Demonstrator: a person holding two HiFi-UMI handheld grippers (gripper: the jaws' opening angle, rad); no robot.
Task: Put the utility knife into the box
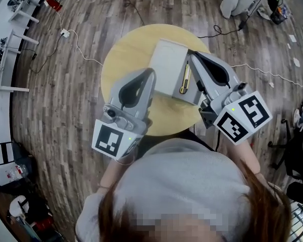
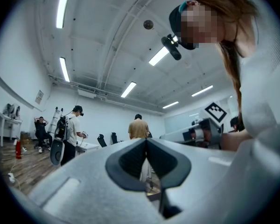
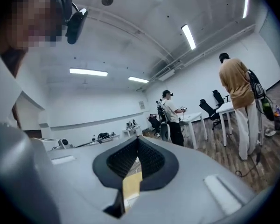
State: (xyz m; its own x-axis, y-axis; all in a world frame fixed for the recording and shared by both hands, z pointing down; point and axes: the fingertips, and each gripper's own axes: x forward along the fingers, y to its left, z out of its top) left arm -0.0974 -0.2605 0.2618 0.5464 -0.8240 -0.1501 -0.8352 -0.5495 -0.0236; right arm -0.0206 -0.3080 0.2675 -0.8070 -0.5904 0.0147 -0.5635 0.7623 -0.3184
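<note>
From my remote seat, the head view puts the round table [image 1: 120,59] in the upper middle of the frame, with the pale box [image 1: 166,64] sitting toward its far right side. The utility knife [image 1: 184,79] lies lengthwise along the box's right edge, just left of the right gripper [image 1: 190,55]. I read that as the knife having reached the box, though I cannot tell whether it is down inside or only resting on the rim (the angle flattens everything there). The right tongs are pinched fully together with nothing between them. Their own view shows only a sliver of the yellow tabletop through the slot below the pads, so they run alongside the knife rather than holding it. That looks to me like a stance for nudging or for pulling clear, not for carrying. The left gripper [image 1: 152,72] sits at centre frame with its tip at the box's near left edge, its tongs also closed on nothing. I judge it is parked there to steady the box against sliding. If the knife is only on the rim, a careless push could tip it onto the table.
</note>
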